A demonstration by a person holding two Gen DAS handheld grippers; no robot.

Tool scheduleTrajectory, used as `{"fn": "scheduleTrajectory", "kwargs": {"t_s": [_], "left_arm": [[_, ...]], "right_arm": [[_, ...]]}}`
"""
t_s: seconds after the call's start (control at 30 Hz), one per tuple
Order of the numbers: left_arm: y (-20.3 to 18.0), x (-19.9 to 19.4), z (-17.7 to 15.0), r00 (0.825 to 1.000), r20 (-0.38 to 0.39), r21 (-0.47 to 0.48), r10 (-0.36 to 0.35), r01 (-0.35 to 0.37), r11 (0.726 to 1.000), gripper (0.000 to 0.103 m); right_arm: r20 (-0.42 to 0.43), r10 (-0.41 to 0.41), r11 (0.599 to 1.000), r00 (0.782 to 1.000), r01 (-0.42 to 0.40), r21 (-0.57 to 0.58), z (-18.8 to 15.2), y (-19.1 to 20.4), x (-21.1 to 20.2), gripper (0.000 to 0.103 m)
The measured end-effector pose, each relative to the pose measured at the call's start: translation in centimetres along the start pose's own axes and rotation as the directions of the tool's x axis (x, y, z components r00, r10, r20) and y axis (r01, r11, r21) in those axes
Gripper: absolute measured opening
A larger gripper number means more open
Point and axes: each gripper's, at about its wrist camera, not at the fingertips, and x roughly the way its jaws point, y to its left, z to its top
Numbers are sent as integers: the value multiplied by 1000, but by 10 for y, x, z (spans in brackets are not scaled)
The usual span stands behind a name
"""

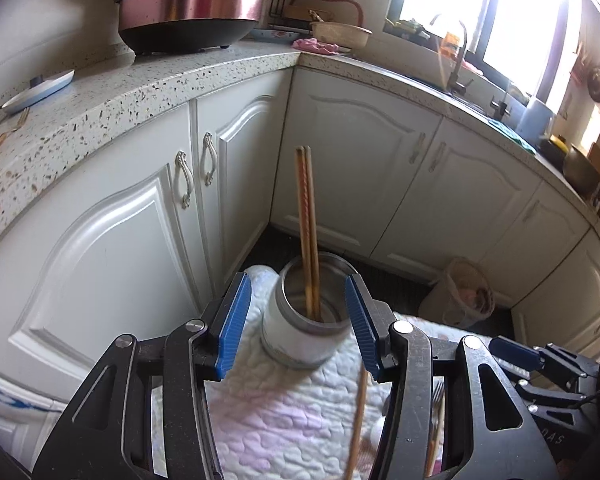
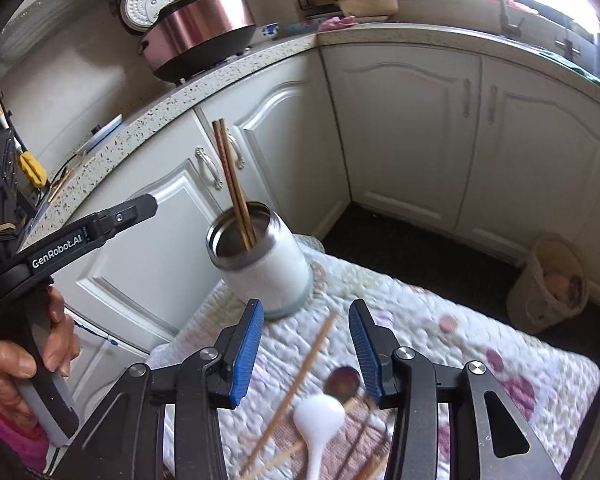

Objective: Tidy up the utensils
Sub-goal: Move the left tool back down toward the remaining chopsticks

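Observation:
A white and steel jar [image 1: 300, 340] stands upright on a quilted cloth [image 1: 284, 420], with two wooden chopsticks [image 1: 307, 216] leaning inside it. My left gripper [image 1: 296, 282] is open just short of the jar, a blue pad on either side, not touching it. In the right wrist view the jar [image 2: 268, 264] is ahead. My right gripper [image 2: 306, 308] hangs open and empty over loose utensils on the cloth [image 2: 440, 320]: a chopstick [image 2: 304, 372], a white spoon [image 2: 320, 412] and a dark spoon [image 2: 342, 380]. A hand [image 2: 16, 360] holds the left gripper [image 2: 140, 204].
A speckled counter [image 1: 112, 108] wraps the corner and carries a pink rice cooker [image 1: 192, 0], a blue plate [image 1: 40, 88] and a fork [image 1: 18, 118]. White cabinet doors [image 1: 360, 168] stand behind the jar. A lined bin [image 2: 556, 284] sits on the dark floor to the right.

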Motion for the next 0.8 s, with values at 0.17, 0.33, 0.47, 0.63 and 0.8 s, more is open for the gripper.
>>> {"fn": "scheduleTrajectory", "kwargs": {"t_s": [0.17, 0.33, 0.47, 0.63, 0.8], "left_arm": [[-14, -10, -22, 999, -26, 25, -20, 21, 999, 49], [-17, -14, -42, 995, -75, 20, -68, 69, 997, 49], [-17, -5, -63, 984, -142, -6, -106, 106, 994, 49], [-23, 12, -96, 964, -229, -18, -135, 135, 991, 49], [-26, 37, -123, 940, -311, -43, -142, 135, 990, 48]], "right_arm": [[-11, -24, 1000, 1000, 25, 17, -20, -13, -15, 43], [-45, -74, 997, 996, 75, 32, -50, -33, -25, 45], [-75, -81, 992, 994, 87, 88, -74, -54, -24, 45], [-137, -81, 985, 987, 100, 137, -105, -78, -9, 45], [-179, -105, 977, 978, 135, 163, -120, -96, 13, 45]]}}
